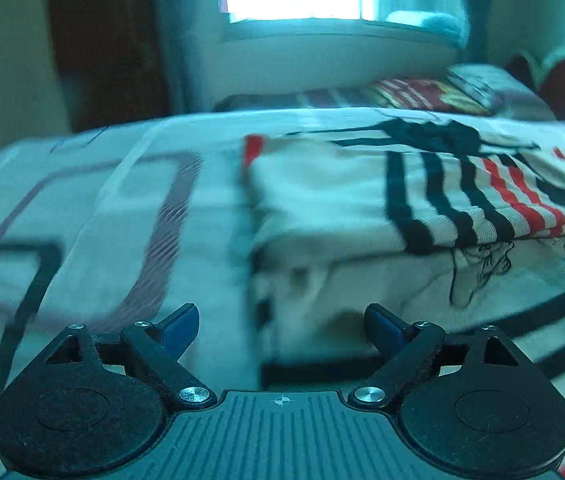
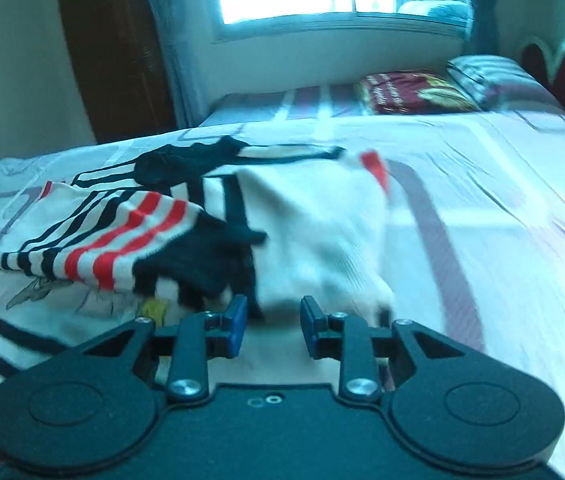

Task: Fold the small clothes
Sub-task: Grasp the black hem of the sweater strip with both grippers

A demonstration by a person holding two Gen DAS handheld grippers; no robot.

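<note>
Right wrist view puts my right gripper (image 2: 272,322) (jaws narrowly parted, empty) just before the near hem of the striped garment (image 2: 314,232) lying on the bed (image 2: 502,208), while my left gripper (image 1: 281,326) gapes wide farther off.

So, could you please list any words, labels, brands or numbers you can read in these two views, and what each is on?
None can be read.
Dark red and yellow printed pillow: possible lettering, too blurred.
White garment with black and red stripes: only a line-drawn cartoon figure, no legible text.
Black two-finger grippers: no markings readable.
</note>
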